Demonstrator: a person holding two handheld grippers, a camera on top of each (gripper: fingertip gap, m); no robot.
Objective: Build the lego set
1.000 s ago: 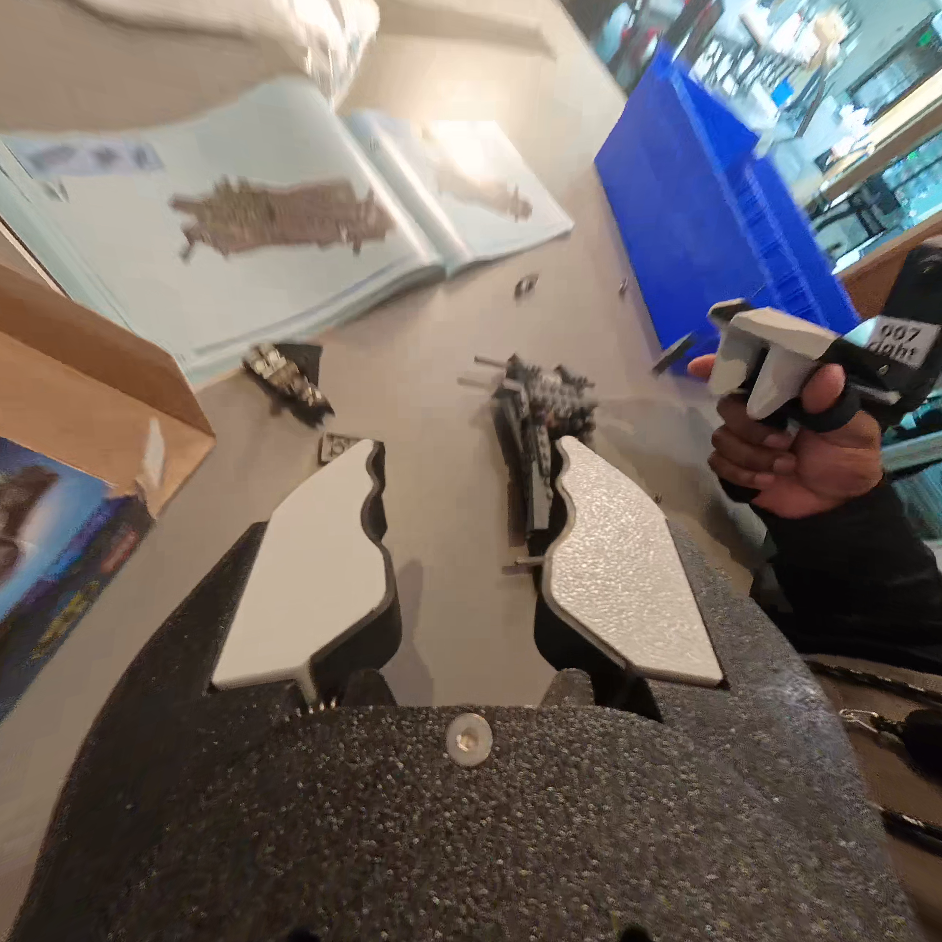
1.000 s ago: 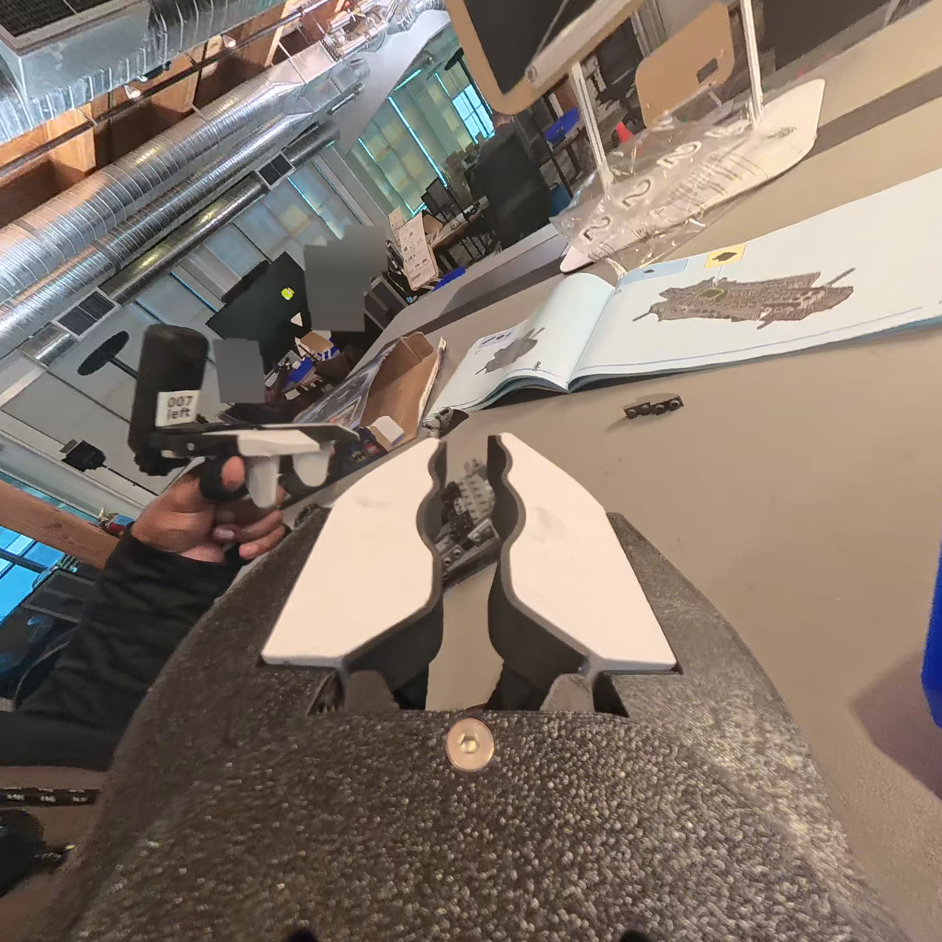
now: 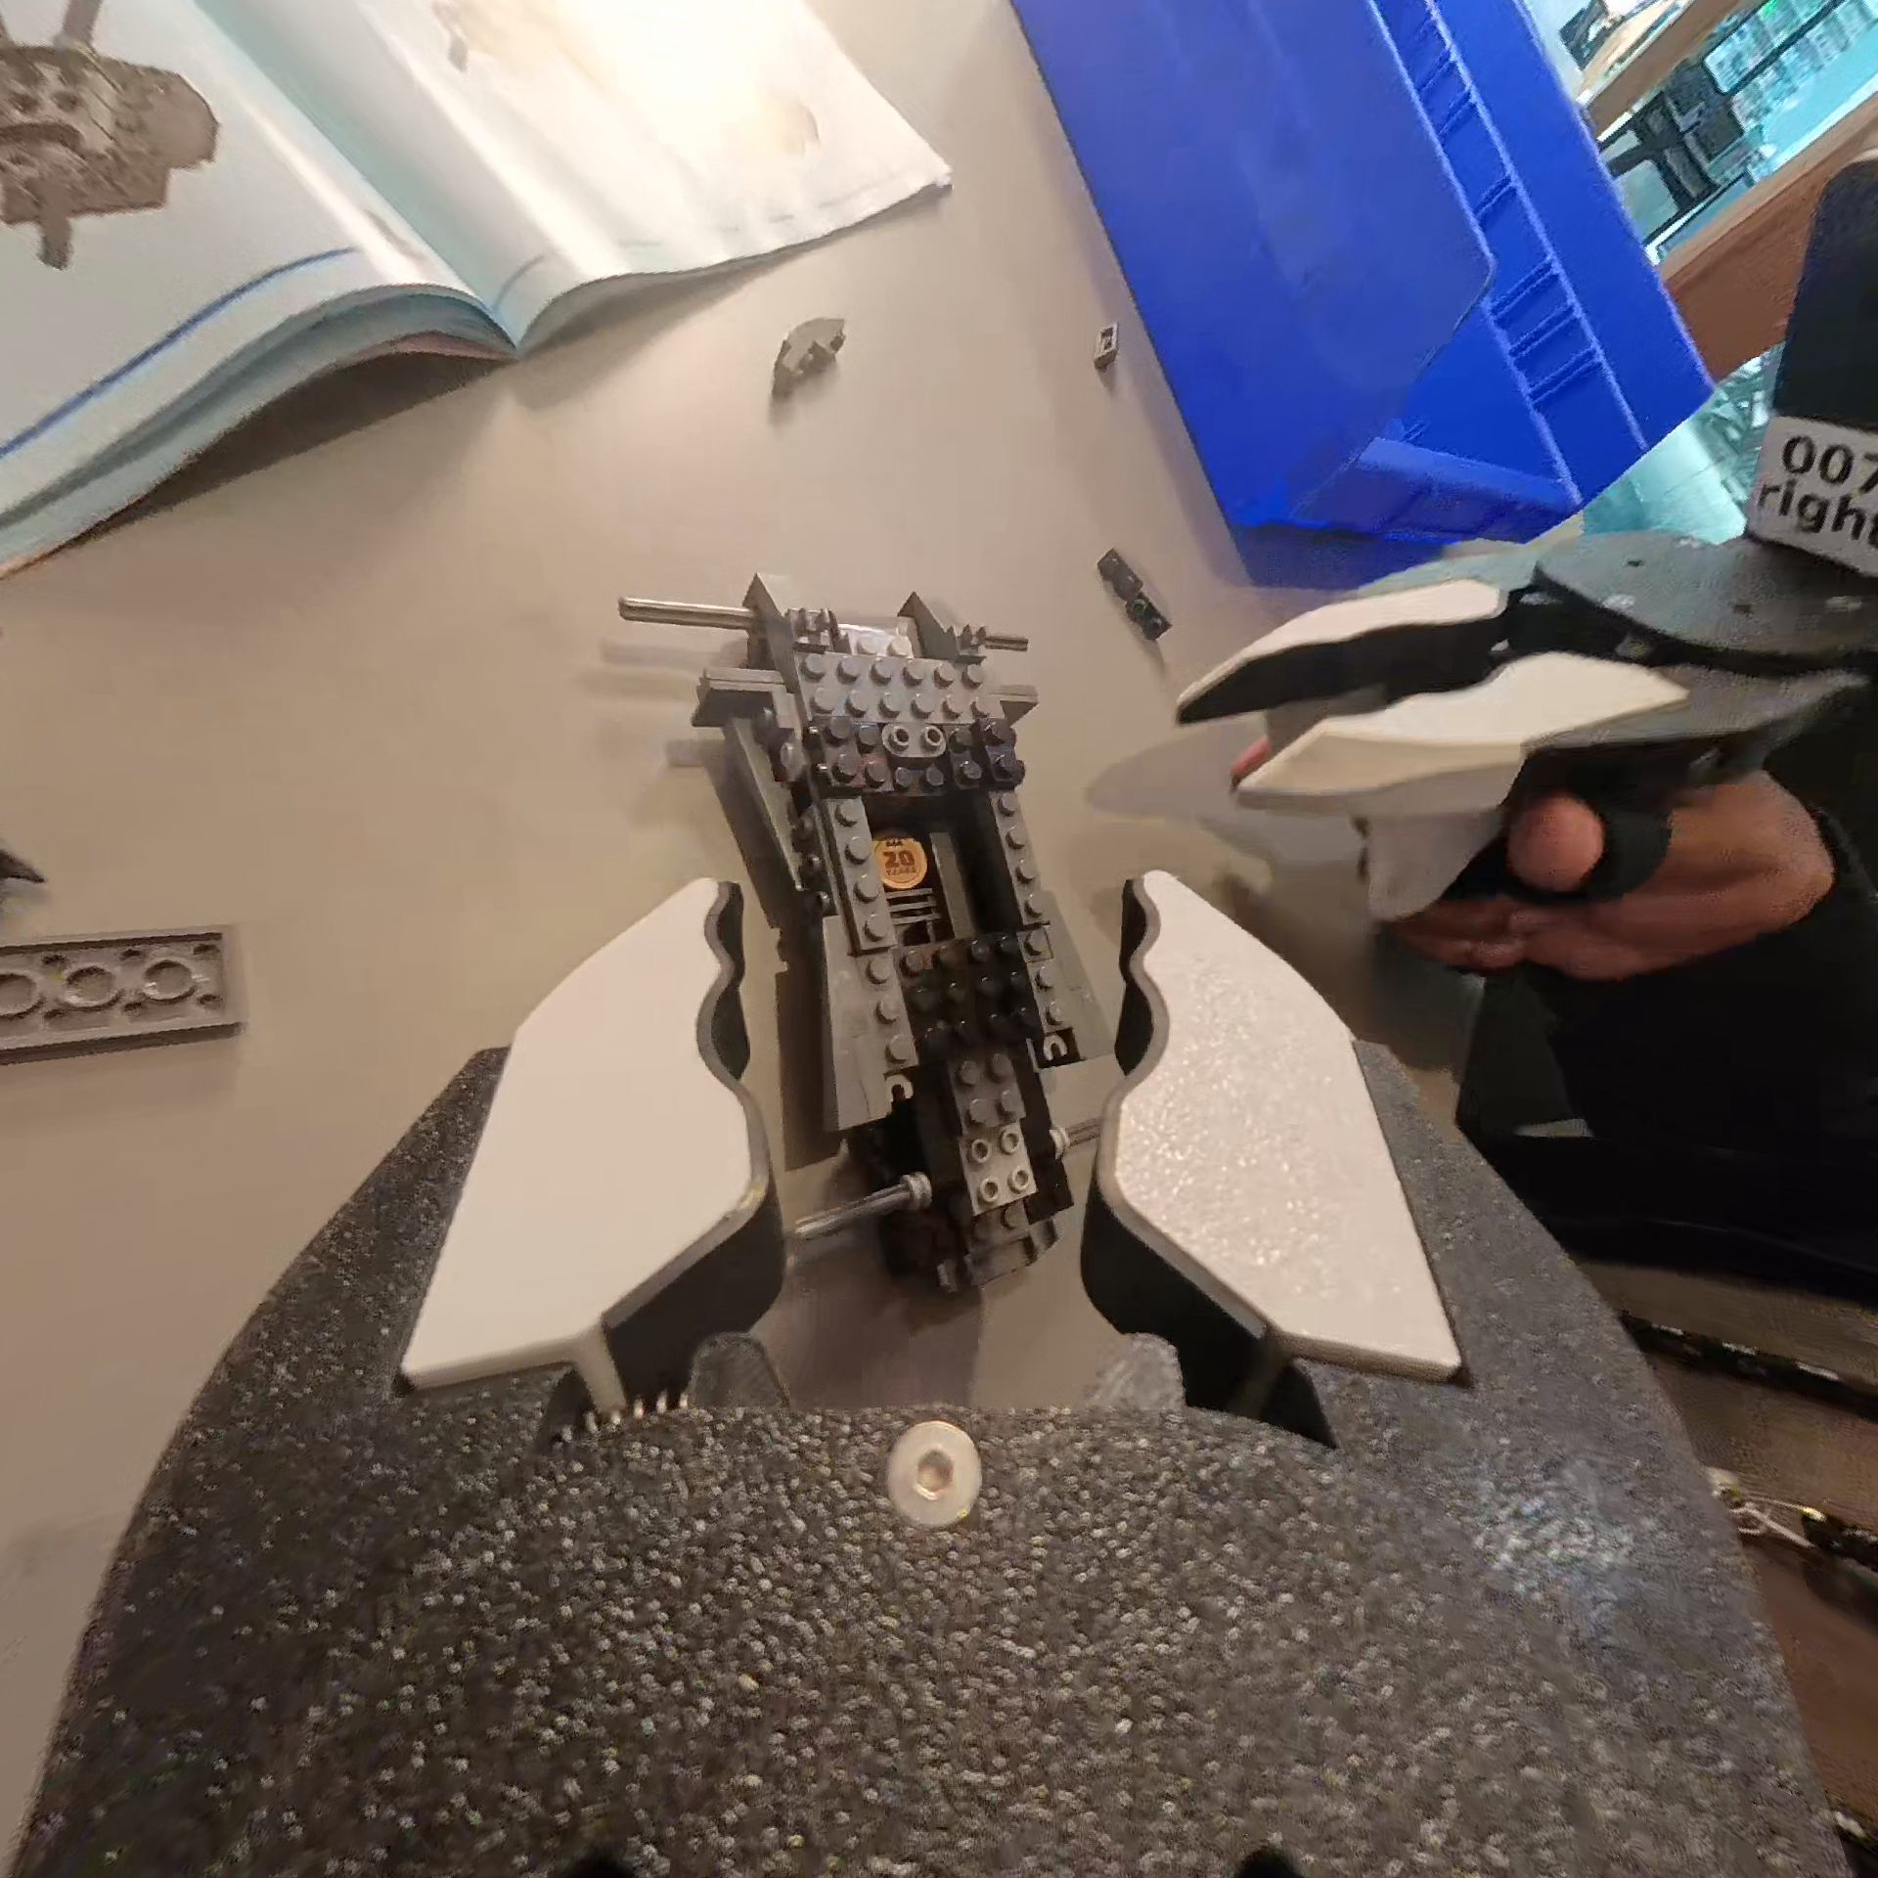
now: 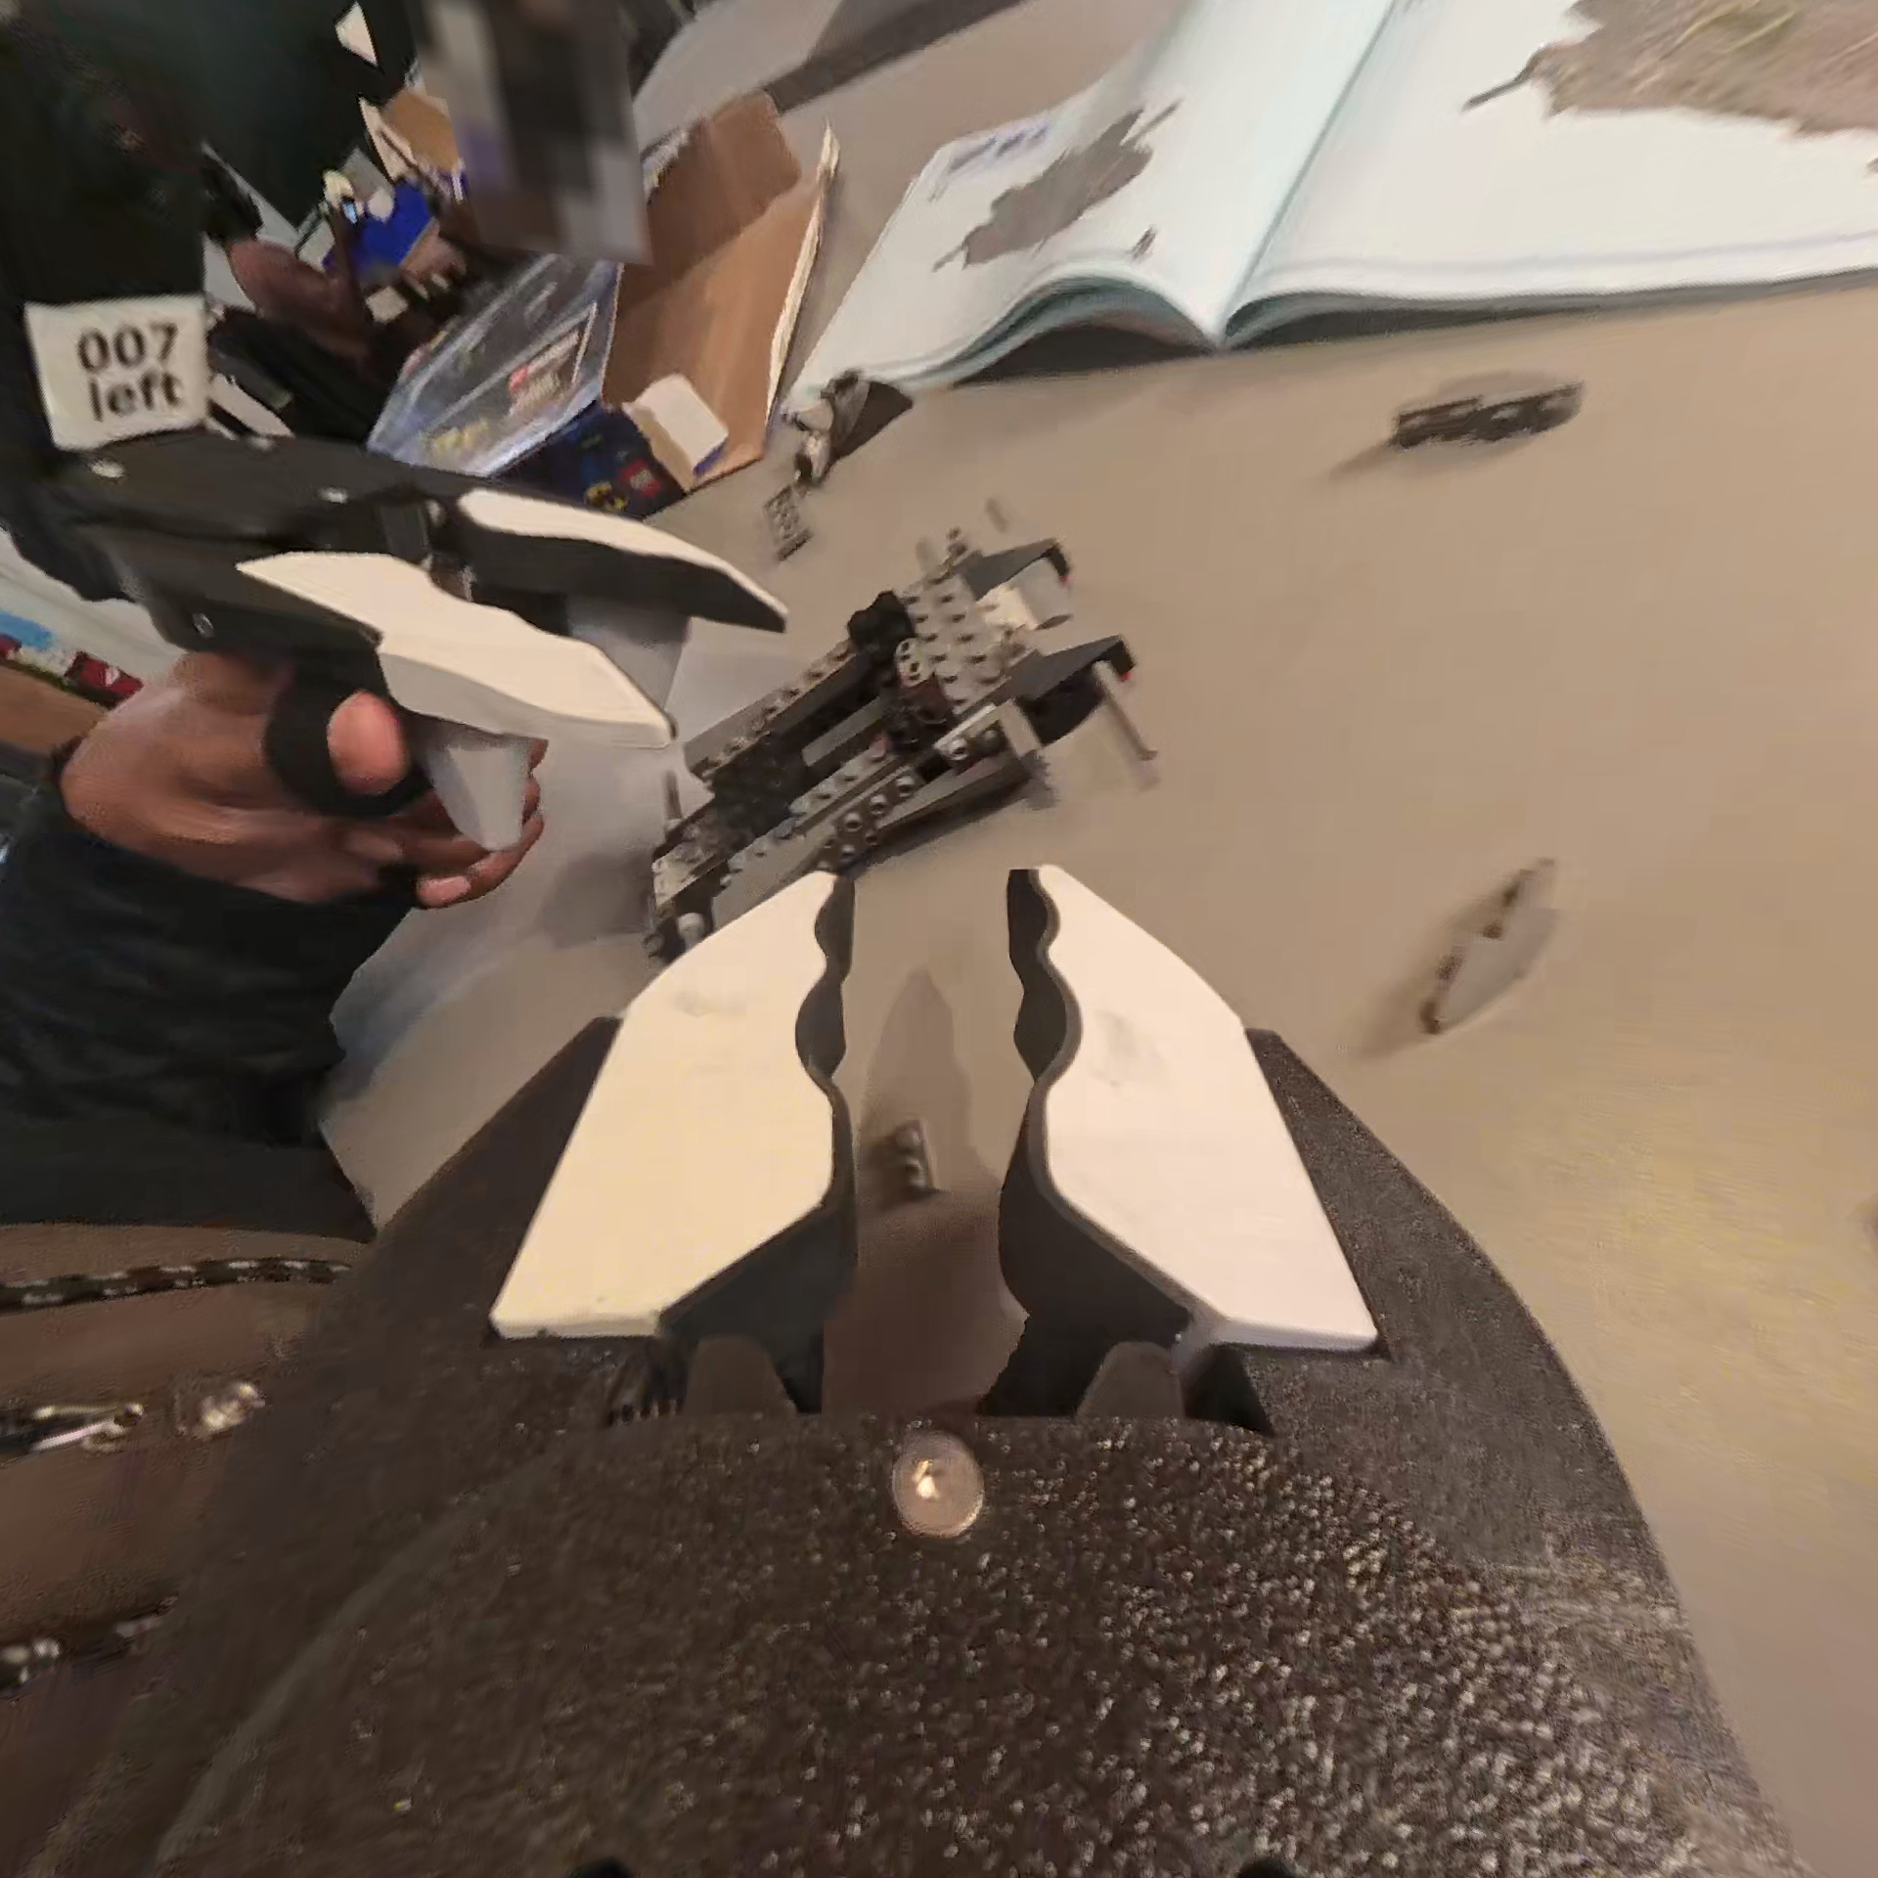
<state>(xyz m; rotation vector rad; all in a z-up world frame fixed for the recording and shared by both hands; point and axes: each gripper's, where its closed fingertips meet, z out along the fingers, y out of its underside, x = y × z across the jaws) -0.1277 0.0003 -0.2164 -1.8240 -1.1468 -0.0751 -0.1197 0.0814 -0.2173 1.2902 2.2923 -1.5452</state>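
Low over the table, the left gripper straddles one dark brick model — jaws wide apart, pads clear of it. Beside the model, the right gripper hovers half-spread and bare — one open booklet, one blue bin lie beyond.

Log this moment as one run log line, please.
left gripper: open, straddling dark brick model, not gripping | right gripper: open, empty, beside model | table: open booklet

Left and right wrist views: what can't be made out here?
- Brick model: its near end sits behind the left gripper fingers in the left wrist view.
- Grey plate: cut off by the left edge.
- Loose grey piece: motion-blurred in the right wrist view.
- Box: partly behind a mosaic patch.
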